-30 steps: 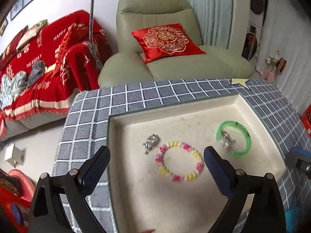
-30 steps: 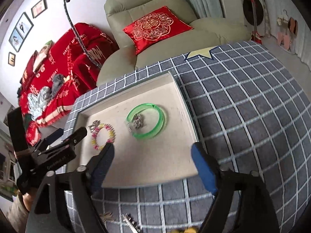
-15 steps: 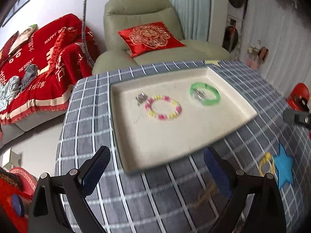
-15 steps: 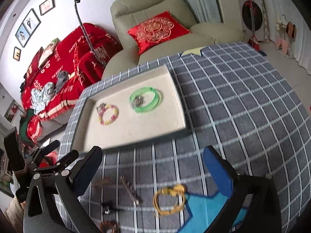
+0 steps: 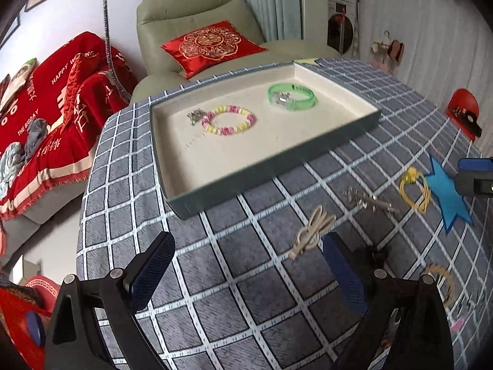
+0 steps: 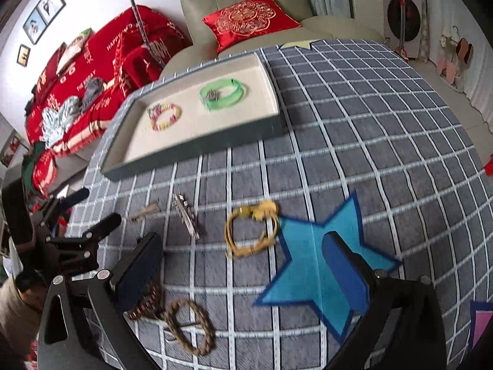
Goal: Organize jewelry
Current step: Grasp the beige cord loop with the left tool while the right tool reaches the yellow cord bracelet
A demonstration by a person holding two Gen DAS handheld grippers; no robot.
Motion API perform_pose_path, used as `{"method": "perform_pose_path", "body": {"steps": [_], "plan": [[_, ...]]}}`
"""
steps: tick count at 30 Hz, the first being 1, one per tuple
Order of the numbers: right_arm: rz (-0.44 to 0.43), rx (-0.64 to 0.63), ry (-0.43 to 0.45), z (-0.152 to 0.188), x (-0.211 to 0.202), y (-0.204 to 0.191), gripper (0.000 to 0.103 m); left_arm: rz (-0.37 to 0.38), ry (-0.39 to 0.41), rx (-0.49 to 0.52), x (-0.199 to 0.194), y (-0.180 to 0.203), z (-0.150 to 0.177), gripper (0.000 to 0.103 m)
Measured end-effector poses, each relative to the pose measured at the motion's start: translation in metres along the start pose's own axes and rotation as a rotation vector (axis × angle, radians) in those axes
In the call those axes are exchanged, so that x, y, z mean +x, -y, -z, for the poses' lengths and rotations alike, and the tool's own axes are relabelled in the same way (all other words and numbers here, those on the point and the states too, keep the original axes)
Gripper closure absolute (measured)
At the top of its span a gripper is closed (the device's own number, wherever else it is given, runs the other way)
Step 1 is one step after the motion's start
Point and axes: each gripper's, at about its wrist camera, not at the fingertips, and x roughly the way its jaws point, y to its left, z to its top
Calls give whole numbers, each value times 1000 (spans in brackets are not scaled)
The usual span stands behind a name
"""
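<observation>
Both grippers back from tray

Light: bright, even daylight, soft shadows.
Blur: motion smear on tray edge and yellow bracelet; worktop grid softened.
Distortion: strong fisheye bowing, dark vignette corners.
Glare: none strong.

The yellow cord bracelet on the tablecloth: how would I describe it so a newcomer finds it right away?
Start at the tray on the checked cloth, then come toward the camera to the blue star. The yellow bracelet lies on the cloth, touching that star's left point. It is the only yellow loop with a knot of beads at its top; the silver piece and brown bracelet nearby are duller.
</observation>
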Motion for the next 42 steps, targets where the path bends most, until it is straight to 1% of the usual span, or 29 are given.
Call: {"method": "perform_pose_path", "body": {"steps": [5,9,17,24,26,28,30,34,35,37,38,40,41,42], "plan": [[45,-3,-12,8,5,3,0,-8,-25,-2,7,1,7,0],[74,-6,-20,7,11,6,0,-11,-34,10,11,3,9,0],[121,-26,-25,2,22,11,0,-9,-45,29,17,8,7,0],[146,-76,-26,-11,34,11,1,-11,-51,57,24,13,3,0],[151,-87,-30,-13,38,9,5,-8,-51,62,25,14,1,0],[142,-91,-43,-15,44,8,13,-5,-51,70,25,17,0,0],[132,-98,-52,-15,49,6,17,-4,-50,74,25,18,0,0],[143,-134,-44,-15,52,-3,21,5,-54,72,26,22,-1,0],[151,-146,-44,-15,53,-5,22,7,-54,73,26,24,-2,0],[179,-179,-44,-13,54,-11,27,13,-53,79,25,27,-2,0],[174,-189,-40,-12,53,-13,30,23,-52,81,24,28,-2,4],[166,-192,-40,-11,52,-15,40,38,-56,87,23,31,-3,10],[162,-194,-40,-12,52,-16,44,46,-56,90,22,32,-4,18],[157,-195,-39,-12,51,-18,52,68,-56,95,21,35,-4,27]]}}
